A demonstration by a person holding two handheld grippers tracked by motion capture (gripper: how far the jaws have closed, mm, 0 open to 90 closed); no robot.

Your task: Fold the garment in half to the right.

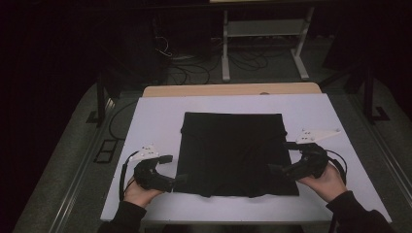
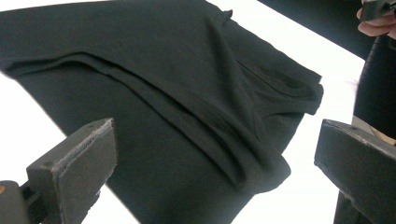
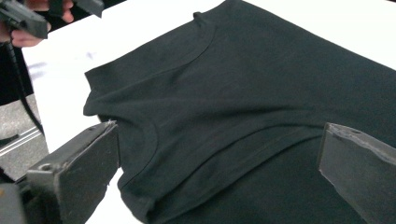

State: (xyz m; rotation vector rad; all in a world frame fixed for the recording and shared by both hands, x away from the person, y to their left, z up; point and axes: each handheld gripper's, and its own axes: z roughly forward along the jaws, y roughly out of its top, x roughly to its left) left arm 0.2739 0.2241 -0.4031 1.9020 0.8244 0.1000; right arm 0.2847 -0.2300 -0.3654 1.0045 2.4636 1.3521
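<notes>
A black garment (image 1: 233, 153), folded into a rough square, lies flat in the middle of the white table (image 1: 155, 116) at the centre of the high view. The left gripper (image 1: 167, 171) sits at the lower left of that view, just beside the cloth's near left corner, its jaws spread wide with nothing between them. The right gripper (image 1: 284, 156) sits at the lower right, beside the cloth's right edge, jaws likewise wide and empty. Hems and folds show in both gripper views.
</notes>
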